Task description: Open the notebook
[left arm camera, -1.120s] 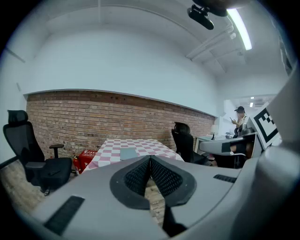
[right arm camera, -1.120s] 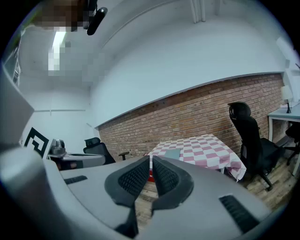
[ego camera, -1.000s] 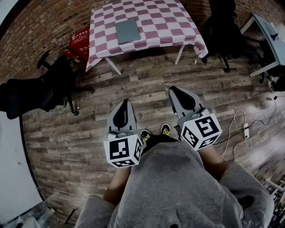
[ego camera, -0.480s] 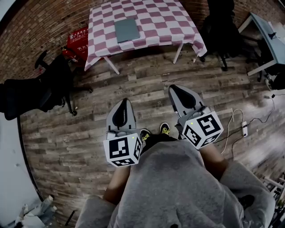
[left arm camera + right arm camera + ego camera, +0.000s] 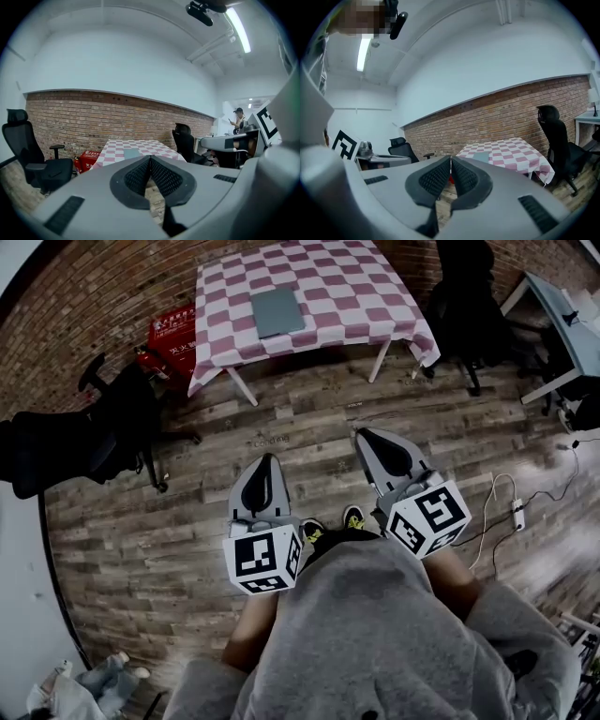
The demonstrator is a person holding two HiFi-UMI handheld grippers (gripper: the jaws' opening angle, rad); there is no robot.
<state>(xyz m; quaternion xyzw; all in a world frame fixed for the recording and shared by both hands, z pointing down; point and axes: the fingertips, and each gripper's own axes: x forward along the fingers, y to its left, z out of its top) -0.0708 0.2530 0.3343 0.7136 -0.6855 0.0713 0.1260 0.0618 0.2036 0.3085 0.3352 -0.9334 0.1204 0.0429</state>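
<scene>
Plank flooring (image 5: pixel 187 521) and a brick wall (image 5: pixel 84 287) are seen in the head view. A table (image 5: pixel 352 296) draped in a pink-and-white checked cloth is set near that wall, at about twelve o'clock in the picture.

The notebook (image 5: pixel 277 312) is laid flat and closed on the cloth, a plain grey cover toward the table's nine o'clock half, with checks showing all round it. It is also made out in the left gripper view (image 5: pixel 131 153) and the right gripper view (image 5: pixel 481 157), small and far beyond the jaw tips.

A red box (image 5: pixel 173 332) is placed on the floor at the table's eight o'clock, and a black office chair (image 5: pixel 464 306) at its three o'clock. A second black chair (image 5: pixel 94 437) is parked farther out, at eight o'clock from the notebook. A pale desk (image 5: pixel 562 320) is cut off at the picture's three o'clock edge.

The left gripper (image 5: pixel 268 463) is held at six o'clock from the notebook, well apart from it and over the floor. Its jaws are pressed fully together, and its ribbed pads (image 5: pixel 164 178) are met at the tips with nothing gripped. The right gripper (image 5: pixel 366 438) is carried beside it at its three o'clock. Its jaws are likewise closed tip to tip on nothing, as is shown by the pads (image 5: pixel 466 178). A white power strip (image 5: pixel 517 514) is lying on the floor at four o'clock from the right gripper. Two shoes (image 5: pixel 349 517) are seen between the marker cubes, above a grey sweater (image 5: pixel 375 634).
</scene>
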